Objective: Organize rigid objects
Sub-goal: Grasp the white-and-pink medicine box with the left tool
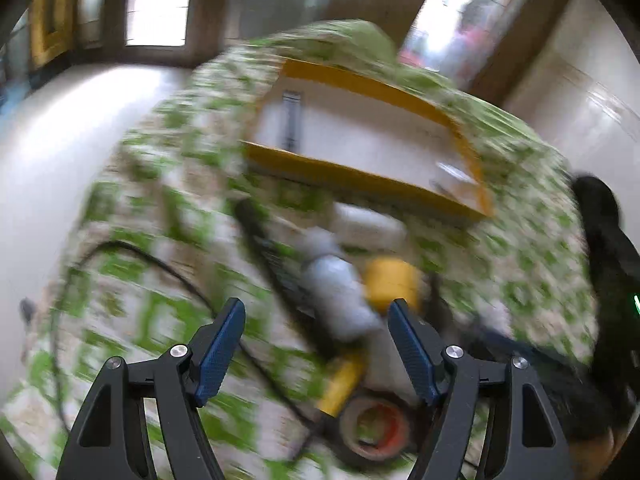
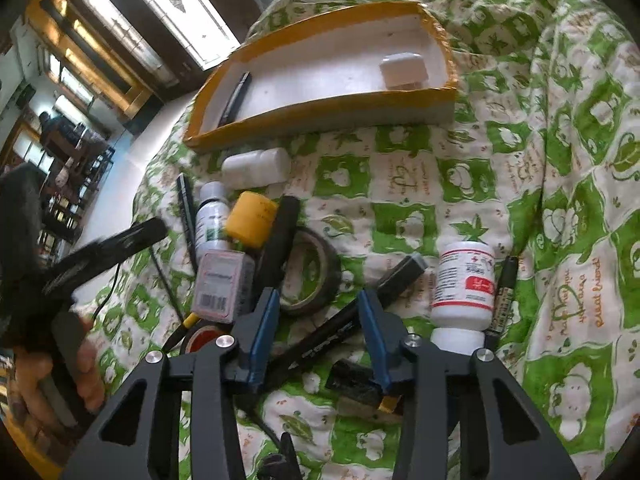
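Observation:
A yellow-rimmed white tray (image 2: 320, 110) lies on the green-and-white cloth; it holds a white box (image 2: 404, 70) and a black stick (image 2: 236, 96). The tray shows blurred in the left wrist view (image 1: 360, 178). In front of it lie a white bottle (image 2: 256, 168), a yellow-capped bottle (image 2: 250, 218), a boxed item (image 2: 222, 286), a black tape roll (image 2: 308, 276), a black marker (image 2: 340, 330) and a red-labelled white bottle (image 2: 464, 284). My right gripper (image 2: 318, 316) is open over the marker. My left gripper (image 1: 316, 328) is open above a grey bottle (image 1: 336, 292).
A black cable (image 1: 160, 264) runs over the cloth at the left. A red-cored tape roll (image 1: 374, 428) lies near the left gripper. A thin black pen (image 2: 504, 296) lies right of the red-labelled bottle. The cloth falls away to a white floor (image 1: 60, 140) at the left.

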### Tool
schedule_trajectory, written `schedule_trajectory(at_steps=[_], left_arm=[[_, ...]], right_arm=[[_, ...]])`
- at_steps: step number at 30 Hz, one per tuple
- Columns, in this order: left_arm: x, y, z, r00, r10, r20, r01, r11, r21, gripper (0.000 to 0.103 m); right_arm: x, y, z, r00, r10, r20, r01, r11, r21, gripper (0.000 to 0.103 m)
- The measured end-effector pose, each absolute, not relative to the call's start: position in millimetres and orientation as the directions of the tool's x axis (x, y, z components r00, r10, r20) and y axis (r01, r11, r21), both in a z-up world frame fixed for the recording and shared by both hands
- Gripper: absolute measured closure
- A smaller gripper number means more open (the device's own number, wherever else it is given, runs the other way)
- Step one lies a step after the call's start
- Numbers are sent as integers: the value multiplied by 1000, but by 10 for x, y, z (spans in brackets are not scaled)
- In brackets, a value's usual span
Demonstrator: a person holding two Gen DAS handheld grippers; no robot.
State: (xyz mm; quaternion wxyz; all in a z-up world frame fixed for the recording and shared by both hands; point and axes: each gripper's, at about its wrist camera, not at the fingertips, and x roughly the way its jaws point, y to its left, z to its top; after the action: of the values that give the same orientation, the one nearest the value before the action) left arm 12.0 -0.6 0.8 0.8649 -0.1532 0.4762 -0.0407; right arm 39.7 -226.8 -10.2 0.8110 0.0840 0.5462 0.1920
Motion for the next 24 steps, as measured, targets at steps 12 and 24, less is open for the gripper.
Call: schedule_trajectory(at_steps=[12,24], left_arm=[[306,-576,-282,419,-130,-899,51,992,-120,30],[178,-361,-212,466,-160,-870,-10,983,-186,55]], right_arm=[[452,-2339,-129,346,376,-859,-179,926,333,62],[487,-2170,-159,331,385,-862,-230,919,321,62]])
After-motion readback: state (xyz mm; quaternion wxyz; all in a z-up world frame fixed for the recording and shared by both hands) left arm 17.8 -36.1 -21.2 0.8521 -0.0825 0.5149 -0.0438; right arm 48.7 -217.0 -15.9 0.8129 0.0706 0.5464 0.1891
